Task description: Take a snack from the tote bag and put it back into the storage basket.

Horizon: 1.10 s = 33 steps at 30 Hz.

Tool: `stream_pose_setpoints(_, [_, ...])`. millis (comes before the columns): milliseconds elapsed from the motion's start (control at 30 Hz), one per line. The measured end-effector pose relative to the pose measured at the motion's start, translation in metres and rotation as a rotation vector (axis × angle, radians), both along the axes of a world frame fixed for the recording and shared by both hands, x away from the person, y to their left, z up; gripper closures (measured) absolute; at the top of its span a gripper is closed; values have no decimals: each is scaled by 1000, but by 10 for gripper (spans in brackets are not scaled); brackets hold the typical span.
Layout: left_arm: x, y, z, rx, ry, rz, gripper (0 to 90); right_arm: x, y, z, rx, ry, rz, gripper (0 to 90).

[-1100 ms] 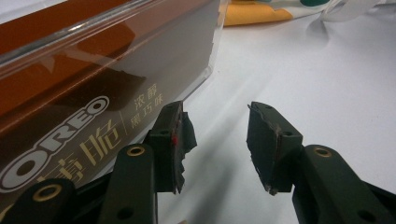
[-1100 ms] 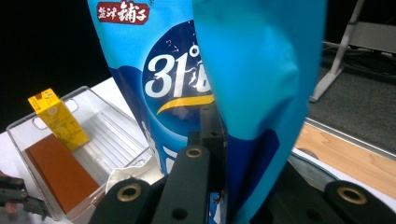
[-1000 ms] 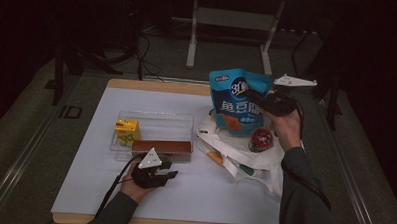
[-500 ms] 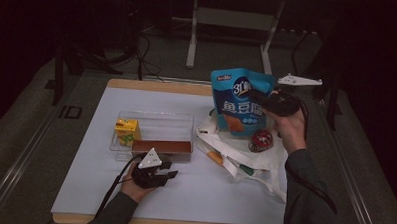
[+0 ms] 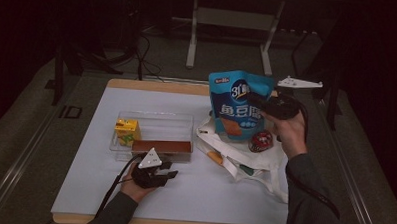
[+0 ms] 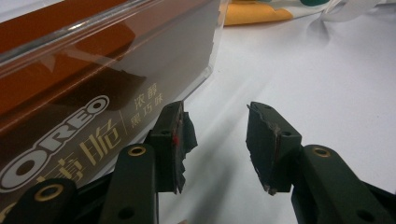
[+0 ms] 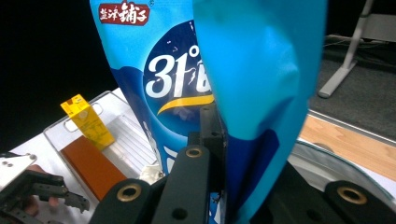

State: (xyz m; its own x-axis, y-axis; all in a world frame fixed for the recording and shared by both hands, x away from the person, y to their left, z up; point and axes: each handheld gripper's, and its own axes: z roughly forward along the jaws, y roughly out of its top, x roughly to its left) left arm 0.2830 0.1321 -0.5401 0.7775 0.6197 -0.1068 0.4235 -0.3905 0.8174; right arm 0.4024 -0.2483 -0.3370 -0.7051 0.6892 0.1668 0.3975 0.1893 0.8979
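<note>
Blue snack pouch held aloft by the right gripper; left gripper idle at the bin.

We find the right gripper (image 5: 257,101) clamped on the right edge of the blue snack pouch (image 5: 239,106), which hangs upright above the white tote bag (image 5: 245,158) at the table's right side, clear of the surface. We note the left gripper (image 5: 167,175) resting on the white table (image 5: 84,188) just beside the near wall of the clear bin (image 5: 156,125), its jaws moderately apart and gripping nothing. Inside the bin we record a brown Oreo box (image 5: 161,146) and a yellow carton (image 5: 127,130).
</note>
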Motion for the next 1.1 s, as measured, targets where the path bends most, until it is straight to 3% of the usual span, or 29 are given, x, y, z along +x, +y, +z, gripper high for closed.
stream_pose_setpoints(800, [0,-1,0,1,2,-4,568,-6,24,9,97,26,79,900])
stream_pose_setpoints(1100, [0,-1,0,2,3,-4,568,-8,31,13,112,31,97,900])
